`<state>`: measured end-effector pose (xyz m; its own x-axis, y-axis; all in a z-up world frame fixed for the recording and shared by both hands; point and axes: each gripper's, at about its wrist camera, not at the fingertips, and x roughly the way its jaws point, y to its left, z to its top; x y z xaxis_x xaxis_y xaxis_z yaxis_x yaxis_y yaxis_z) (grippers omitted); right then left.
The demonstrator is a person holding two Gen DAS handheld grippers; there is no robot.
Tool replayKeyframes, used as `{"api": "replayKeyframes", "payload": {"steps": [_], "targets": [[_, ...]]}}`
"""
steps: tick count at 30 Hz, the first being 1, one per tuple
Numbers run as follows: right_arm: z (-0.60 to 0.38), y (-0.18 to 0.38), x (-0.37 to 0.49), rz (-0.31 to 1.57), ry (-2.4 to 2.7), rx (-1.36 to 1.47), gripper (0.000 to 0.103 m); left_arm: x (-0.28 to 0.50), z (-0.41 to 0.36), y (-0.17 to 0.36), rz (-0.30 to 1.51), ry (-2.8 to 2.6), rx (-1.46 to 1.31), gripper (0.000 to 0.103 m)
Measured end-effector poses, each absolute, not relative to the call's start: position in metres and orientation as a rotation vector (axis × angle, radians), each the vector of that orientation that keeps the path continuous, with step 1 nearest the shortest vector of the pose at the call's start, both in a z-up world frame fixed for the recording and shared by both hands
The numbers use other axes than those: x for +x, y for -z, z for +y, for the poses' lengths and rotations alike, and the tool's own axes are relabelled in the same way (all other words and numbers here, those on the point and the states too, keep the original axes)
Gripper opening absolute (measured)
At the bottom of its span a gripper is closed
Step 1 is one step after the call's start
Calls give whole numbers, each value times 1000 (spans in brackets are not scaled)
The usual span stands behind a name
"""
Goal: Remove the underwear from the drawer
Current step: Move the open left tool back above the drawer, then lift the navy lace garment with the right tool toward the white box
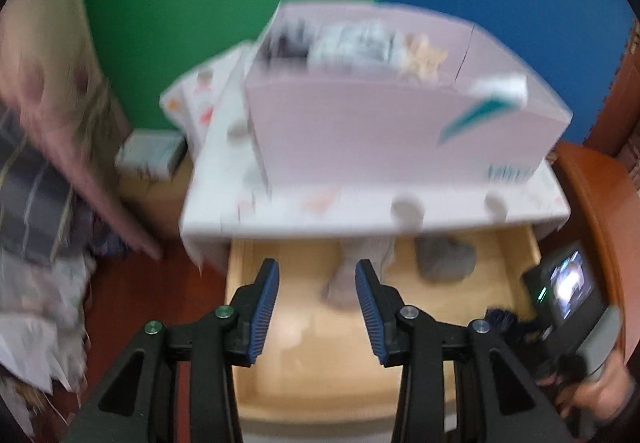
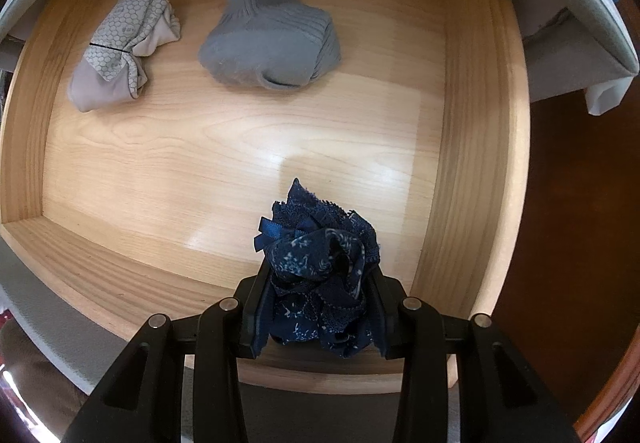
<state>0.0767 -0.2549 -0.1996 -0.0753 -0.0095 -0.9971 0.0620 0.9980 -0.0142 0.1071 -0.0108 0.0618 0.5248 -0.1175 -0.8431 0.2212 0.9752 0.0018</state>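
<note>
Right wrist view has the right gripper (image 2: 320, 283) clamped on navy lace underwear (image 2: 320, 275) over the drawer (image 2: 460, 123) front, while the empty, parted left gripper (image 1: 316, 303) faces the pale pair (image 1: 352, 275) ahead.

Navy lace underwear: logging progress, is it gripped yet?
Gripped: the right gripper pinches the bunched navy lace underwear above the drawer floor.

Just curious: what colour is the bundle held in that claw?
Navy blue underwear with pale floral print and lace, clearest in the right wrist view.
</note>
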Motion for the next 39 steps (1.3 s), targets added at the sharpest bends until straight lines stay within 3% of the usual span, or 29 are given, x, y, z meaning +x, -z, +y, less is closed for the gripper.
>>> {"api": "replayKeyframes", "payload": {"steps": [9,24,31,39], "targets": [[-243,194,77,1615,78,12,37,64,-11,7,1072,162,121,40],[-245,161,67,1481,66,51,37,64,-16,13,1044,134,137,40],[-252,124,55,1393,36,76,37,61,-19,12,1021,141,166,40],[-260,26,67,1245,10,63,37,61,-17,11,1018,139,155,40]]}}
